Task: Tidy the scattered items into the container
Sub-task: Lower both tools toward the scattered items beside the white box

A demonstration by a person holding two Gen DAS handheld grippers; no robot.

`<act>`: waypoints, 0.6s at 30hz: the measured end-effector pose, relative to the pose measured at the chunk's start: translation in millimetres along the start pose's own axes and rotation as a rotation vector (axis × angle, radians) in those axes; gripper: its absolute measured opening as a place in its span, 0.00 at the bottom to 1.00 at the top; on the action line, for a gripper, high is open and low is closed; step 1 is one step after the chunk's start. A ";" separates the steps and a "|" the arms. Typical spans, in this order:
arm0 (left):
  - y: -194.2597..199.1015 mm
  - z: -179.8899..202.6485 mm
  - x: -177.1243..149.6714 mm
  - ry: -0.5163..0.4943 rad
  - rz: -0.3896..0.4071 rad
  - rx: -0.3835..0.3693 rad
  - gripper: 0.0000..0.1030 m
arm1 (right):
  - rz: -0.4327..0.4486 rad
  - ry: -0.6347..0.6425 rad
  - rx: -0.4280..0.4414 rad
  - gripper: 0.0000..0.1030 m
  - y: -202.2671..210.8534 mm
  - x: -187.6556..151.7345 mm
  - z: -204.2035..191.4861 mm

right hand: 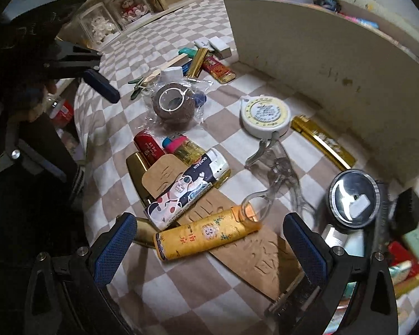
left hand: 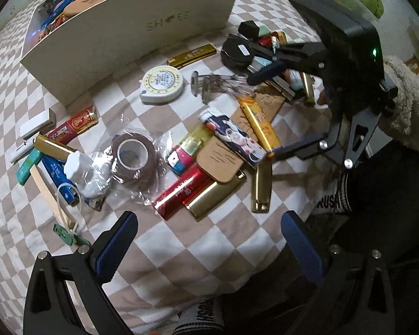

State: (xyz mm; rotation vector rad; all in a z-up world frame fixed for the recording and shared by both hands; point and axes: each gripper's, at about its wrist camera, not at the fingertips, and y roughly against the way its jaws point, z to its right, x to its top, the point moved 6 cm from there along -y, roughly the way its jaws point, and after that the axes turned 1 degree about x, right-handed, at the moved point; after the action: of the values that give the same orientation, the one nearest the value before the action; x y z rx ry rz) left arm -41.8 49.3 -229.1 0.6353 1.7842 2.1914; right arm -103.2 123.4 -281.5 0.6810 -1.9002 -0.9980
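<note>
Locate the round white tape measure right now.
The tape measure lies flat on the checkered cloth, just in front of the shoe box, between the gold bar and the clear scissors.

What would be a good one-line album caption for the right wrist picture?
Open right claw hovering over a yellow lighter amid clutter on a checkered cloth, beside the shoe box.

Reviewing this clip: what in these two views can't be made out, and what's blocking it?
- Shoe box contents: in the left wrist view only the top layer shows; in the right wrist view its wall hides nearly everything.
- Items right of the round black case: right wrist view, motion-blurred and cut by the frame edge.
- Brown cards writing: partly covered by the yellow lighter and cartoon-print lighter.
- Right gripper and left gripper: jaws apart, empty.
</note>
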 end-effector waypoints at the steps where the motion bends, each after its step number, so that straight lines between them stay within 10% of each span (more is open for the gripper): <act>1: -1.0 -0.1 1.5 -0.005 0.006 -0.001 1.00 | -0.006 0.005 0.008 1.00 -2.7 0.2 -1.3; 10: -12.1 0.3 26.6 -0.206 0.117 0.113 1.00 | -0.018 0.135 -0.017 1.00 -8.1 -7.6 -22.4; 18: -31.5 2.5 40.0 -0.287 0.117 0.064 1.00 | -0.043 0.220 -0.041 0.88 -8.3 -18.1 -39.1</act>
State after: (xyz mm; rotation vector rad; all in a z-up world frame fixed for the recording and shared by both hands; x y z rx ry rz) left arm -78.2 76.5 -252.3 1.0351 1.7093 1.9973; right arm -59.7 118.1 -284.3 0.7771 -1.6757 -0.9451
